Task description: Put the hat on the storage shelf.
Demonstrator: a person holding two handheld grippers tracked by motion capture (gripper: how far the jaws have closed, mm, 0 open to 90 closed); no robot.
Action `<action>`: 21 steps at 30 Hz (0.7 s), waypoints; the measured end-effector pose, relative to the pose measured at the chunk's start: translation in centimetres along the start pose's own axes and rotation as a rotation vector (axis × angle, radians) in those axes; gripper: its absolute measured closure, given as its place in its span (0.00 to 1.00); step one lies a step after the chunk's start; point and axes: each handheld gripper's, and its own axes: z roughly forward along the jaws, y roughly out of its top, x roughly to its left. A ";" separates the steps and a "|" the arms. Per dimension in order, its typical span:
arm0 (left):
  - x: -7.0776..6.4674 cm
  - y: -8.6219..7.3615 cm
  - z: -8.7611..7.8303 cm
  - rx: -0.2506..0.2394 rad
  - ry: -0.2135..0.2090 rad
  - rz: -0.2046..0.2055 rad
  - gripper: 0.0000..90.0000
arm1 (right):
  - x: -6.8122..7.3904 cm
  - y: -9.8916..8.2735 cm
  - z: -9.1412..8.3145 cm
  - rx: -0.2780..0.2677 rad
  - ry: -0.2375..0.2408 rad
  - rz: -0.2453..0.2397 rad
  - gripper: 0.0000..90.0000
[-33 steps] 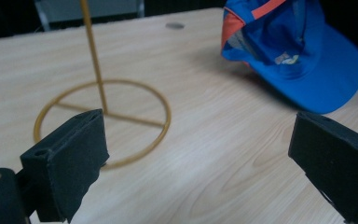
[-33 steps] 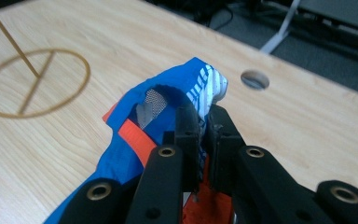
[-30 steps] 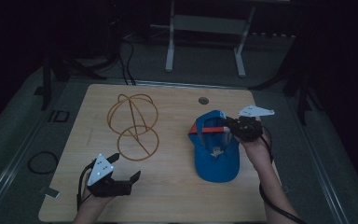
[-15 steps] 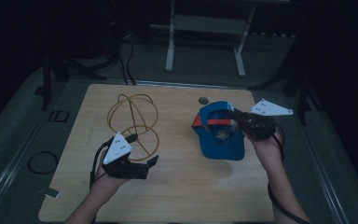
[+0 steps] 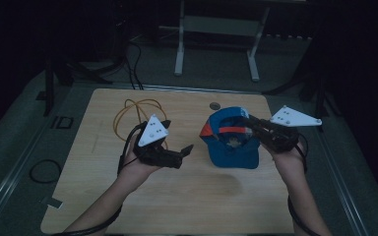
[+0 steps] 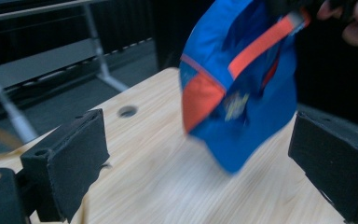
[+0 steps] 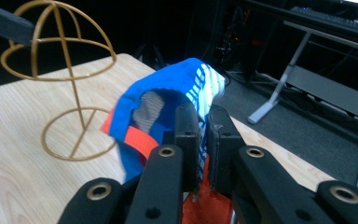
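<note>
A blue cap [image 5: 231, 142] with orange trim hangs lifted above the right half of the wooden table [image 5: 187, 206]. My right gripper [image 5: 248, 125] is shut on the cap's back edge; in the right gripper view the jaws pinch the blue fabric [image 7: 182, 88], gripper [image 7: 204, 121]. My left gripper [image 5: 177, 142] is held above the table's middle left, open, its jaws pointing right at the cap with nothing between them. In the left gripper view the cap [image 6: 242, 88] hangs ahead between the wide-apart pads [image 6: 70, 158]. A gold wire hat stand [image 5: 140, 115] rises behind the left gripper; [image 7: 58, 70] is the same stand.
A round hole [image 5: 215, 105] sits in the table near its far edge. A metal frame with grey legs [image 5: 216, 39] stands on the floor beyond the table. A cable ring [image 5: 44, 171] lies on the floor at the left.
The left gripper has risen from the table's near left and moved right toward the cap. The right gripper has lifted the cap off the table and carried it slightly right.
</note>
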 end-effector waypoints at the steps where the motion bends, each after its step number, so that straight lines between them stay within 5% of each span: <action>1: -0.1 0.3 0.4 -0.001 -0.011 0.001 0.05 | 0.2 0.1 -0.1 -0.006 0.008 -0.003 0.94; 12: -0.8 2.6 4.4 0.066 -0.032 0.028 0.07 | 2.9 1.1 -0.1 -0.031 0.085 -0.044 0.94; 20: -1.5 3.1 6.3 0.131 -0.026 0.057 0.27 | 3.7 1.6 0.0 -0.039 0.108 -0.057 0.94; 21: -1.6 3.0 6.4 0.129 -0.032 0.067 0.37 | 3.8 1.6 0.1 -0.036 0.107 -0.056 0.94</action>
